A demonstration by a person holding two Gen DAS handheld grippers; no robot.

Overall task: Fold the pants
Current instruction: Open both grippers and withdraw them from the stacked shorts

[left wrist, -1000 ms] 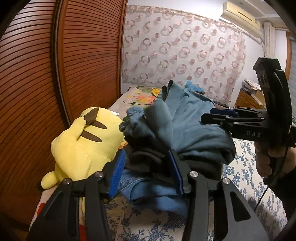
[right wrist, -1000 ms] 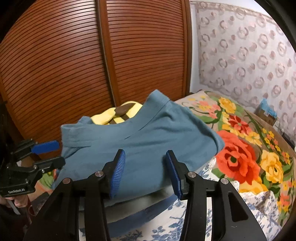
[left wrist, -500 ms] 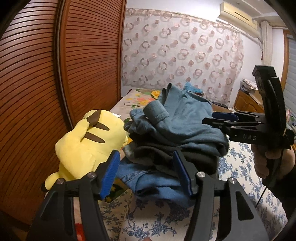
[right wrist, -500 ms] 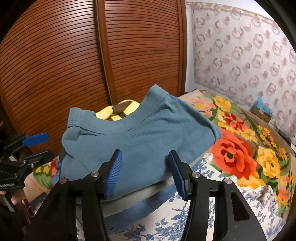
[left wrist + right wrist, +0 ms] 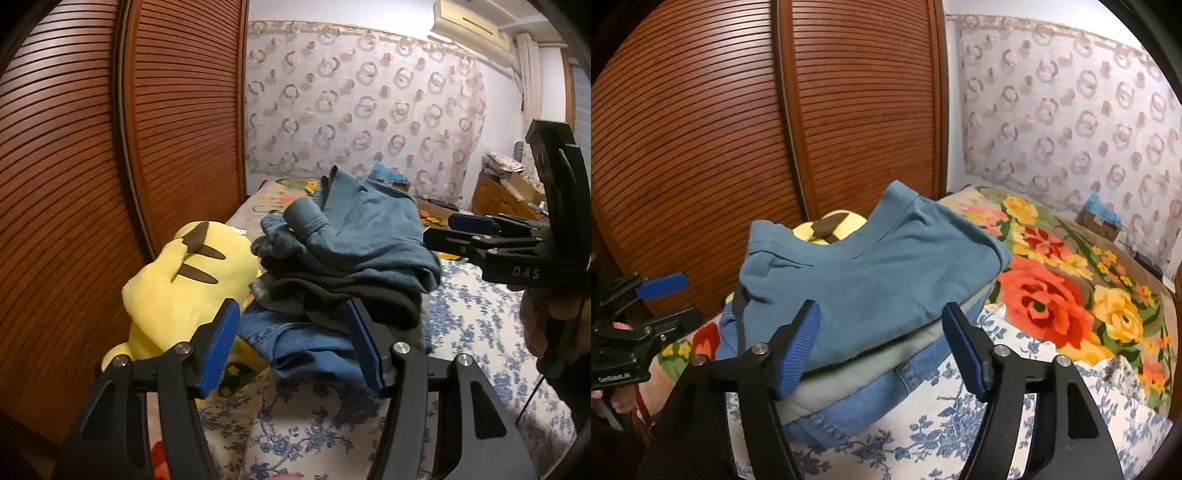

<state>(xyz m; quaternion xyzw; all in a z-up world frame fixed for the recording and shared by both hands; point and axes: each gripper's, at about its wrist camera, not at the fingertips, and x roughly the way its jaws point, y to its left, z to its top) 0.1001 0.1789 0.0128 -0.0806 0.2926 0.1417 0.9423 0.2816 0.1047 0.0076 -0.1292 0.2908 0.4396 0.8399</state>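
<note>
On the bed (image 5: 1015,413), my folded pants (image 5: 886,280) top a stack; both claws, left (image 5: 291,343) and right (image 5: 882,343), have just been opening, nothing between them.

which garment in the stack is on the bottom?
The blue denim jeans: stitched seams show, lying directly on the floral sheet, under the grey garment and the teal pants on top.

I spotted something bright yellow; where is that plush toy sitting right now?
In the left wrist view, the yellow plush toy lies on the bed's left side, between the wooden slatted door and the pile of folded clothes.
</note>
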